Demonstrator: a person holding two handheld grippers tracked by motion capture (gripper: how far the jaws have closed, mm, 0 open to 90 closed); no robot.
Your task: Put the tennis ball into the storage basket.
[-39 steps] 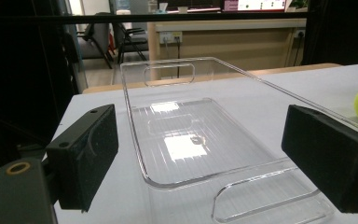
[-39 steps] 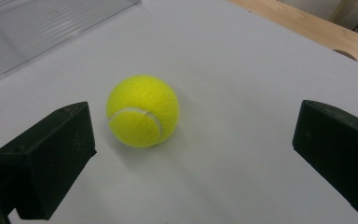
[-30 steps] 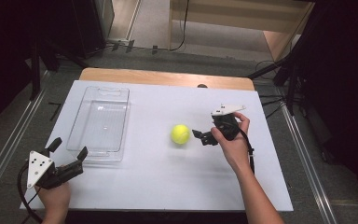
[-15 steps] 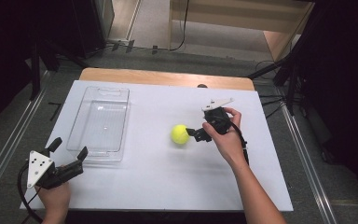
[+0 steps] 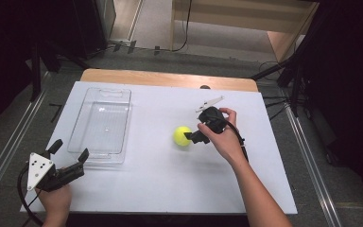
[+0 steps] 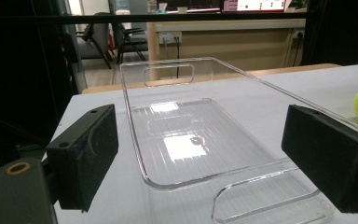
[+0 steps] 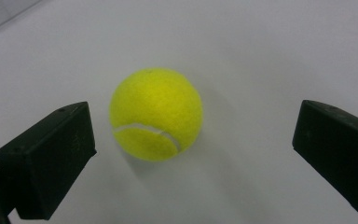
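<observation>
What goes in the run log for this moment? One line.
right tool: open, at ball, no contact | left tool: open, facing clear tray | ball: on table, outside tray

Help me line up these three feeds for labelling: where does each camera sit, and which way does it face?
High view: above the person's side, facing forward and down on the table; both forearms, left claw, right claw.
Left gripper view: rides the left claw, looks along the clear tray; two black jaws.
Right gripper view: rides the right claw, looks down at the ball.
All three share the ball.
</observation>
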